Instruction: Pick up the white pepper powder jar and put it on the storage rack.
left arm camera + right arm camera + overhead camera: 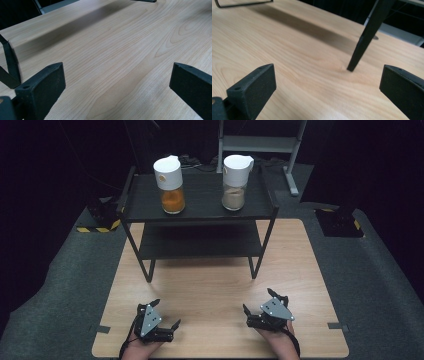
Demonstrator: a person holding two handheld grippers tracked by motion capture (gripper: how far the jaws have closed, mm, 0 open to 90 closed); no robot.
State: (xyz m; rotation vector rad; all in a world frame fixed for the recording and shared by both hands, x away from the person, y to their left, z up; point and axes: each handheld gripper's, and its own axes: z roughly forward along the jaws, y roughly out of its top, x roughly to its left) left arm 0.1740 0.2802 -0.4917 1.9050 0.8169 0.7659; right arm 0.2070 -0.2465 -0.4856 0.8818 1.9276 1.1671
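Fingers of both grippers stand wide apart and hold nothing: the left gripper [161,320] and the right gripper [265,309] rest low on the near part of the wooden desk [210,285], each in a hand that comes in from the bottom of the high view. The things nearest to hand are two white-capped jars on the top board of a black shelf rack [197,212] that stands at the far half of the desk: the orange jar [170,185] toward the left and the beige jar [236,182] toward the right, well apart from each other and well apart from both grippers. The step in hand looks like the first reach, and it would go best if each gripper rose clear of the desk before going forward, came at its jar level with the glass body below the cap, and closed squarely so the jar stays upright. The rack's top board has a raised side rail at each end, so a frontal approach seems safer than one from the side. The right gripper view shows a rack leg [367,35] close ahead, something to lift past. Between grippers and rack the desk lies bare, giving plenty of room.
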